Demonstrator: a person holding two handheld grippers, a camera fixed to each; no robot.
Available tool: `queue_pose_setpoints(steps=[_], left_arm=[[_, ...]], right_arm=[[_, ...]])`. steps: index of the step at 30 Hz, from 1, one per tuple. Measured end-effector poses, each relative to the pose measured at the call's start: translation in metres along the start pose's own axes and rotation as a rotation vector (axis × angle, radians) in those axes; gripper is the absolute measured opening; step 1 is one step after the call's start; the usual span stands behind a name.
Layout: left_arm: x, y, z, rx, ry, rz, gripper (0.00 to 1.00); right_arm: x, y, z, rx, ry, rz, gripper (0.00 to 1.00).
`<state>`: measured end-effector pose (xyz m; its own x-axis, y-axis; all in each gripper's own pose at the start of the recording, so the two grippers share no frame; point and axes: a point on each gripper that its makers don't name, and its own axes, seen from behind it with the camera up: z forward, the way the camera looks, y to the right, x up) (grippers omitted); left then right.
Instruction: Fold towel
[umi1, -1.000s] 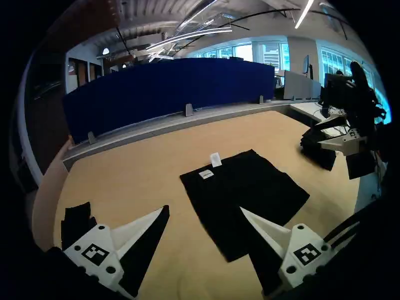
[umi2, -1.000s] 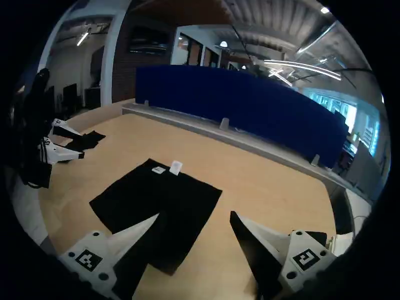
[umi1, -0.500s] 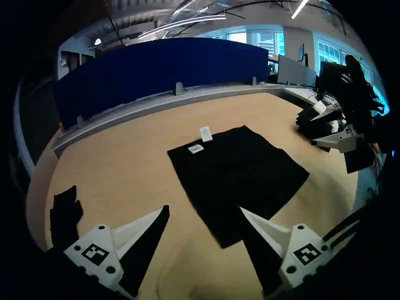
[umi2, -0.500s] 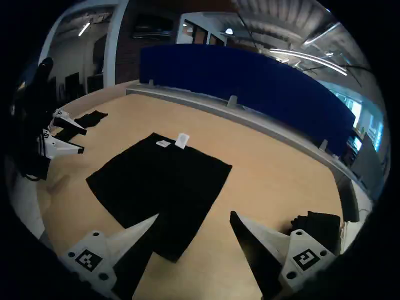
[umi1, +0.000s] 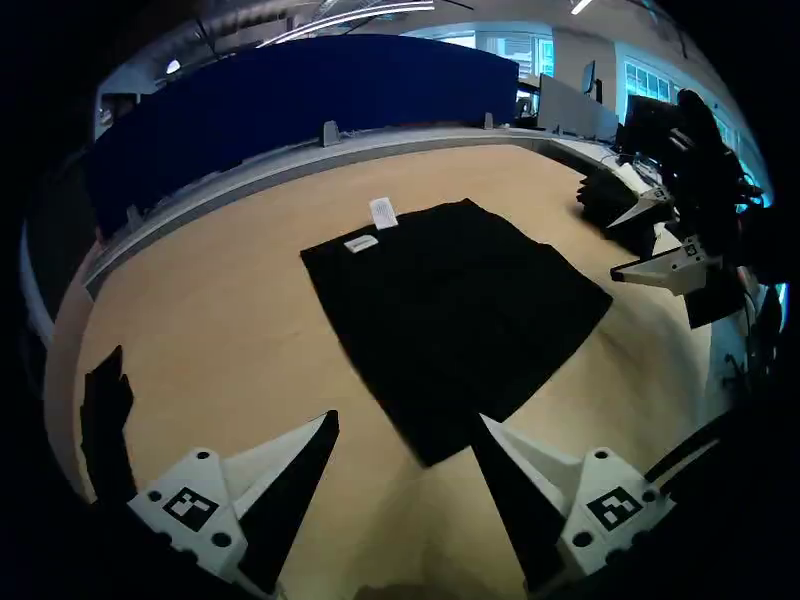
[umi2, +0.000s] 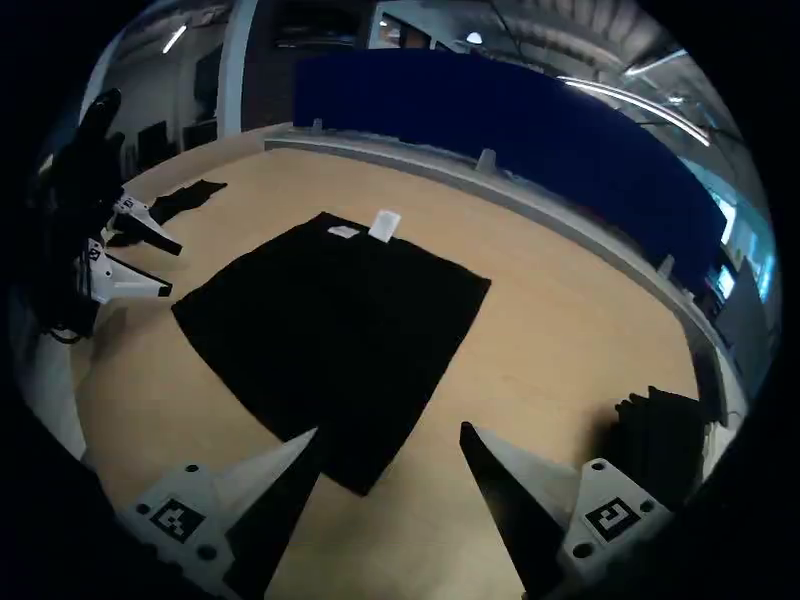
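Observation:
A black towel (umi1: 455, 300) lies flat on the wooden table, white tags (umi1: 383, 213) at its far edge. My left gripper (umi1: 405, 450) is open above the towel's near corner, nothing between its fingers. In the right gripper view the same towel (umi2: 335, 320) spreads out ahead, and my right gripper (umi2: 390, 460) is open above its near corner, holding nothing. The right gripper (umi1: 660, 245) appears at the far right in the left gripper view, held by a dark-sleeved arm. The left gripper (umi2: 130, 255) appears at the left in the right gripper view.
A blue partition (umi1: 300, 95) and a grey rail (umi1: 330, 150) run along the table's far edge. Dark folded cloth (umi2: 660, 440) lies at the right in the right gripper view, and another dark cloth (umi1: 105, 420) at the left in the left gripper view.
Both grippers have tilted down and moved closer to the towel; it sits larger and nearer in both views. Both stay open.

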<state>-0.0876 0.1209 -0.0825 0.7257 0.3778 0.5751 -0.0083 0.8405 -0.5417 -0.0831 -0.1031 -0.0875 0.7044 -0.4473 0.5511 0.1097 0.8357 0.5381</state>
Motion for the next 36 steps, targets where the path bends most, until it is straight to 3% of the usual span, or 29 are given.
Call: queue_pose_setpoints(steps=[8, 20, 27, 36], left_arm=[[-0.018, 0.009, 0.013, -0.041, -0.058, 0.008, 0.94], [-0.029, 0.017, 0.016, -0.067, -0.108, 0.029, 0.94], [-0.035, 0.027, 0.016, -0.084, -0.137, 0.025, 0.83], [-0.035, 0.019, 0.015, -0.045, -0.149, 0.025, 0.61]], right_arm=[[-0.018, -0.008, 0.005, 0.021, -0.037, -0.003, 1.0], [-0.026, -0.012, 0.009, 0.034, -0.059, -0.008, 0.98], [-0.033, -0.018, 0.012, 0.063, -0.082, -0.01, 0.85], [-0.043, -0.024, 0.014, 0.09, -0.118, -0.012, 0.64]])
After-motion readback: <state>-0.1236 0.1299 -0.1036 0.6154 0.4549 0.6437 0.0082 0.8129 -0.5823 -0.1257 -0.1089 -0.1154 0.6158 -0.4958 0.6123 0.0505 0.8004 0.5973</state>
